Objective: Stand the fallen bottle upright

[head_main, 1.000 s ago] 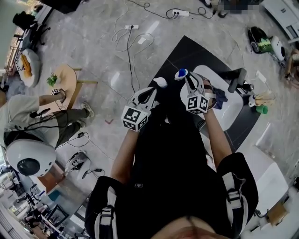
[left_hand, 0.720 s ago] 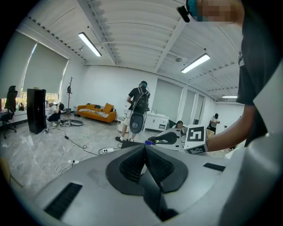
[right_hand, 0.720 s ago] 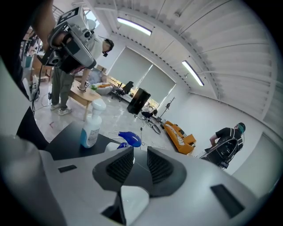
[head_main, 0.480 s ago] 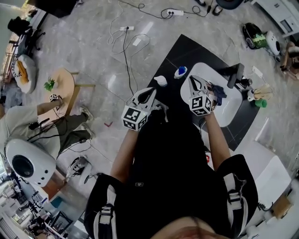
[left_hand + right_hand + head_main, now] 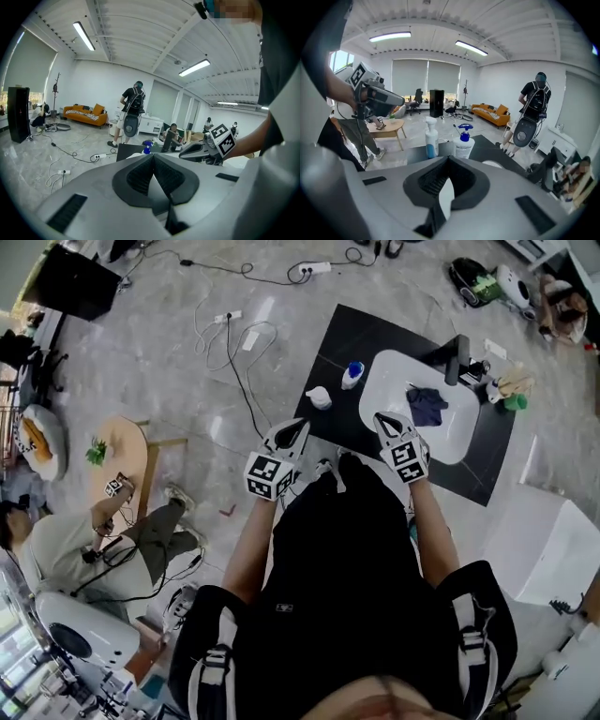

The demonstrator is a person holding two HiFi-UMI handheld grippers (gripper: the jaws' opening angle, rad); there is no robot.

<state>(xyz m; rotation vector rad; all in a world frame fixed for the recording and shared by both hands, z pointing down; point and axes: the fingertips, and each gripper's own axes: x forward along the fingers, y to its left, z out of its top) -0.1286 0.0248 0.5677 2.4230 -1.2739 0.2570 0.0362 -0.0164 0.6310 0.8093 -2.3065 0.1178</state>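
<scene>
Two bottles stand upright on the black counter (image 5: 347, 334): a white spray bottle (image 5: 319, 397) (image 5: 431, 136) and, beside it, a wider blue-capped pump bottle (image 5: 352, 374) (image 5: 464, 141) (image 5: 147, 146). My right gripper (image 5: 382, 420) (image 5: 449, 158) is shut and empty, hanging over the near edge of the white sink (image 5: 389, 367), short of both bottles. My left gripper (image 5: 296, 427) (image 5: 153, 155) is also shut and empty, at the counter's near left corner, just below the spray bottle. The right gripper (image 5: 206, 150) shows in the left gripper view.
A dark blue cloth (image 5: 427, 405) lies in the sink beside a black faucet (image 5: 458, 358). Cables (image 5: 239, 343) trail over the floor. A seated person (image 5: 84, 540) is by a round wooden table (image 5: 127, 442). A white cabinet (image 5: 544, 540) stands at the right. Another person (image 5: 534, 105) stands beyond.
My right gripper has drawn back from the blue-capped bottle toward my body and rolled. The bottle stays standing on the counter. The left gripper has barely shifted.
</scene>
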